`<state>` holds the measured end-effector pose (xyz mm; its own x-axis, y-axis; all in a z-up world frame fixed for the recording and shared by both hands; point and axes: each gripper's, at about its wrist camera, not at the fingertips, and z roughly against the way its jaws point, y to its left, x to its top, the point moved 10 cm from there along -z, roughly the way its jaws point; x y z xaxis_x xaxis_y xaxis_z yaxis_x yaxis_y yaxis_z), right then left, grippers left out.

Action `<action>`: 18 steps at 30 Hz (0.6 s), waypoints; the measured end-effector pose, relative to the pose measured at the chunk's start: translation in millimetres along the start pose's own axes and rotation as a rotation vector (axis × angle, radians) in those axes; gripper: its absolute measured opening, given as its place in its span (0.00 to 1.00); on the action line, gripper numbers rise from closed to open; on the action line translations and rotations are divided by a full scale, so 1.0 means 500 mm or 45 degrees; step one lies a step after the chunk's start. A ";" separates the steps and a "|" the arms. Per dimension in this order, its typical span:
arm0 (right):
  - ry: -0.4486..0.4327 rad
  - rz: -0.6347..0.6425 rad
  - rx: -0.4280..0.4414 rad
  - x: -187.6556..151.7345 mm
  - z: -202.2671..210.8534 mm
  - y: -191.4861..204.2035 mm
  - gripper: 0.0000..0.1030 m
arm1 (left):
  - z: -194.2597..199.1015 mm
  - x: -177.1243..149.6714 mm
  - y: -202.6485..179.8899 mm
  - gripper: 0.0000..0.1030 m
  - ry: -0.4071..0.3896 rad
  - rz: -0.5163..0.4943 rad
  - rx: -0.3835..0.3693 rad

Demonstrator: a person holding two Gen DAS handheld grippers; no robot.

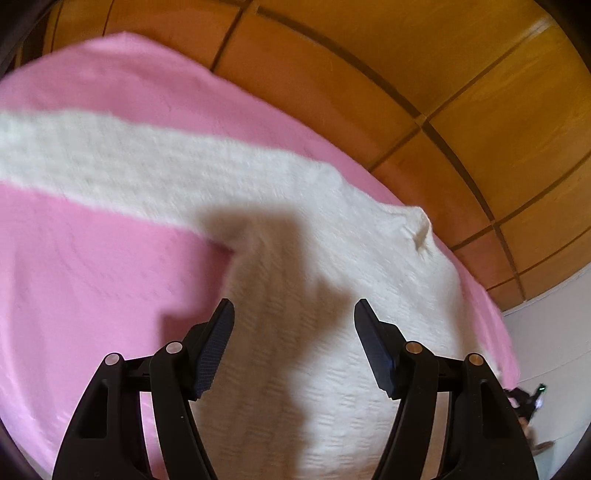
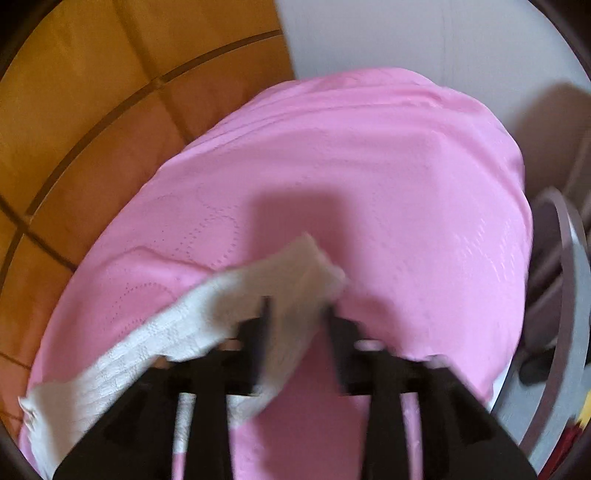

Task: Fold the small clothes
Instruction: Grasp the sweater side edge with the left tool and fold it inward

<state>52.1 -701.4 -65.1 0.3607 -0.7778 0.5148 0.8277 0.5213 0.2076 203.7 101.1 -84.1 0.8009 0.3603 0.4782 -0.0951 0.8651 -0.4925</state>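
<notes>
A white knitted garment (image 1: 258,184) lies spread on a pink bedcover (image 1: 92,277), with one long sleeve reaching left. My left gripper (image 1: 294,302) hovers open over the garment's body, and nothing is between its fingers. In the right wrist view, the end of a white sleeve (image 2: 184,325) runs from the lower left up between the fingers of my right gripper (image 2: 297,306). Its jaws stand apart and do not pinch the thin cloth. This view is blurred. The pink bedcover (image 2: 369,184) stretches beyond the sleeve.
An orange-brown tiled surface (image 1: 443,92) borders the bed's far side. A pale wall (image 2: 406,33) stands behind the bed. A grey rounded piece of furniture (image 2: 569,295) sits close to the bed's right edge. A small dark object (image 1: 528,398) lies at the bed's right end.
</notes>
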 end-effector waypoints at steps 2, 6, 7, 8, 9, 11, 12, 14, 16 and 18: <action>-0.053 0.018 -0.019 0.001 0.031 0.011 0.48 | 0.017 0.032 0.005 0.69 -0.052 -0.086 0.047; -0.105 0.186 0.142 -0.016 0.088 0.145 0.60 | 0.010 0.086 -0.004 0.75 -0.081 -0.220 0.072; -0.085 0.256 0.214 -0.031 0.093 0.199 0.66 | -0.001 0.100 -0.009 0.75 -0.083 -0.258 0.077; -0.057 0.338 0.288 -0.054 0.097 0.258 0.67 | -0.011 0.112 -0.015 0.75 -0.082 -0.296 0.084; -0.019 0.450 0.374 -0.089 0.100 0.335 0.68 | -0.028 0.127 -0.022 0.75 -0.078 -0.345 0.092; 0.053 0.639 0.500 -0.162 0.102 0.464 0.72 | -0.054 0.147 -0.035 0.75 -0.072 -0.396 0.090; 0.103 0.744 0.585 -0.212 0.103 0.541 0.73 | -0.075 0.162 -0.045 0.75 -0.065 -0.425 0.080; 0.174 0.894 0.681 -0.285 0.100 0.646 0.74 | -0.111 0.178 -0.064 0.75 -0.043 -0.495 0.088; 0.210 1.068 0.717 -0.353 0.086 0.744 0.76 | -0.149 0.188 -0.083 0.75 -0.015 -0.581 0.104; 0.241 1.196 0.728 -0.403 0.065 0.819 0.77 | -0.195 0.204 -0.088 0.75 0.010 -0.668 0.153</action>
<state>304.2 -319.9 -56.9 0.8394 -0.0055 0.5434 -0.1099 0.9776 0.1797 347.3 65.7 -84.4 0.7634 -0.1333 0.6320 0.2525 0.9622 -0.1020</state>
